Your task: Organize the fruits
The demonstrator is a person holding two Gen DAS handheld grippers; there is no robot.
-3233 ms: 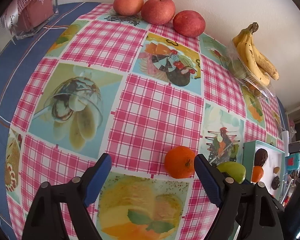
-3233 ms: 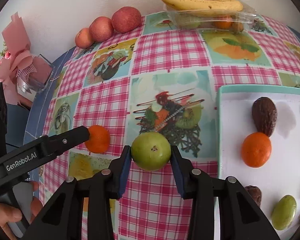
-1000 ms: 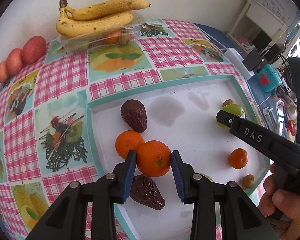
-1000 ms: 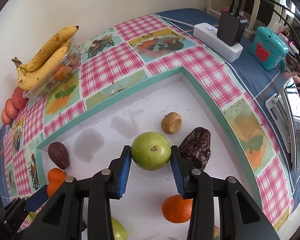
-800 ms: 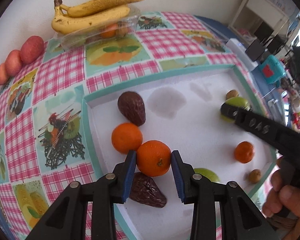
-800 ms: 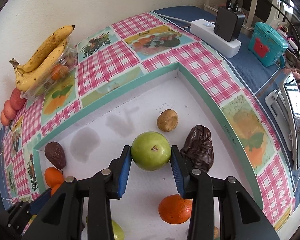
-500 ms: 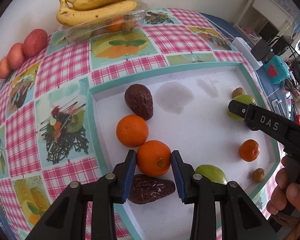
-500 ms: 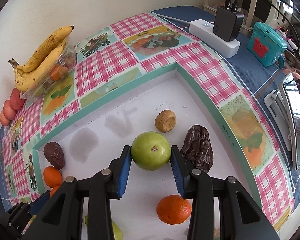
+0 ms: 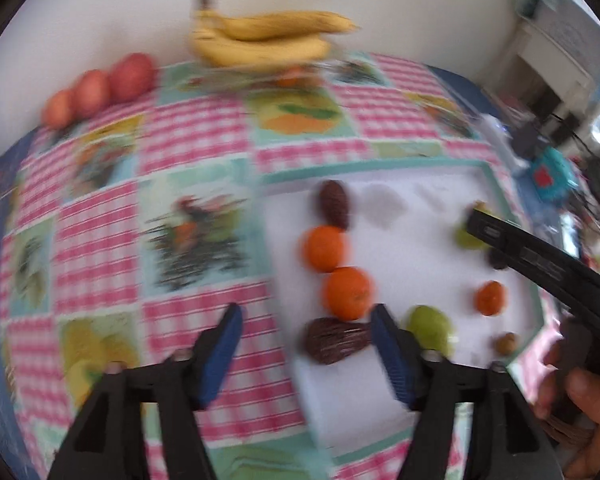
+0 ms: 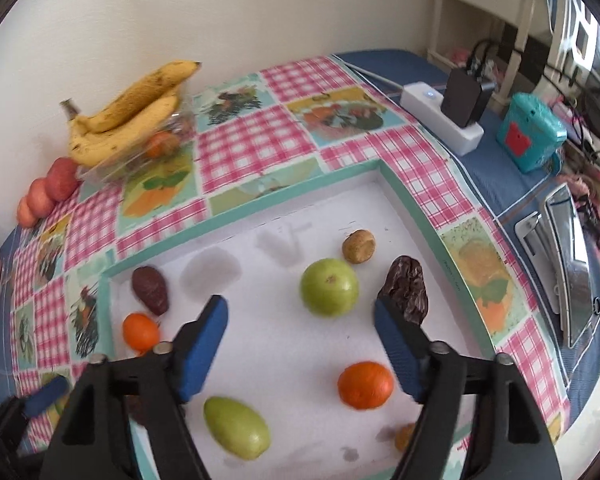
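**Fruit lying free in the white tray, both grippers spread wide**

Resting on the floor of the white tray [image 10: 284, 368], the round green fruit [image 10: 329, 287] is seen unheld in the right wrist view, beyond the right gripper [image 10: 300, 320], whose blue-padded jaws are spread wide with nothing between them. A wrinkled dark fruit [image 10: 406, 290] lies just beside the green one, toward the tray's right wall, and a small brown fruit [image 10: 359, 246] sits just behind it. An orange [image 10: 365, 385] and an oblong green fruit [image 10: 236, 427] lie nearer the camera. At the tray's left wall a dark avocado-like fruit [image 10: 150, 290] and another orange [image 10: 141, 332] are seen.

The left wrist view is blurred. The left gripper [image 9: 306, 344] is shown with its jaws wide apart and empty, straddling the tray's left edge. An orange [image 9: 349, 293] lies on the tray just ahead of its right-hand pad, touching a second orange [image 9: 324, 248] behind it and a dark wrinkled fruit [image 9: 336, 340] in front.

Only the left view shows a hand [image 9: 576, 408] gripping the right tool's handle. Only the right view shows, sharply, the power strip [image 10: 440, 116] and teal box [image 10: 530, 132] beyond the tray's right wall. Bananas [image 10: 128, 116] on a clear container and red apples [image 9: 100, 88] appear in both views, against the wall behind the tray.
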